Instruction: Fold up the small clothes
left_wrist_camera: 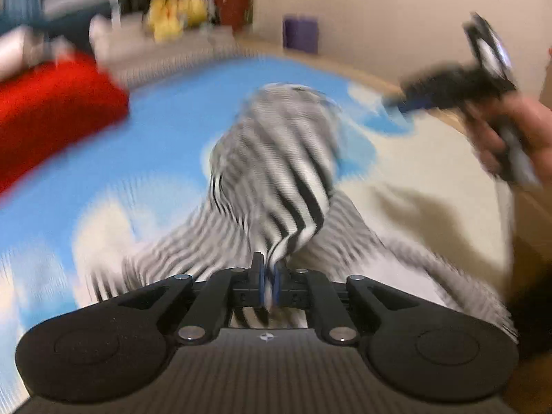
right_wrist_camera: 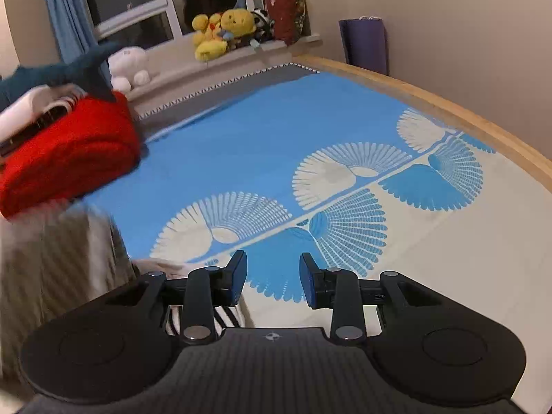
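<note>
Your left gripper (left_wrist_camera: 268, 277) pinches the striped shirt (left_wrist_camera: 276, 158) (blurred) above the blue sheet (right_wrist_camera: 241, 138); your right gripper (right_wrist_camera: 273, 277), held aloft, gapes over open bedding near the wooden edge (right_wrist_camera: 448, 107).

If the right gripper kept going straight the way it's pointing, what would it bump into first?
Probably the bedspread. The right gripper has its jaws open with nothing between them and tilts down toward the blue and cream fan pattern. Nothing else seems to lie in that line, though depth is hard to judge.

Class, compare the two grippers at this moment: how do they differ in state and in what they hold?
The left gripper is shut on the striped garment; the right gripper is open and holds nothing. The left view is motion-blurred; the right view is mostly sharp. Both are above the blue-and-cream bedspread.
</note>
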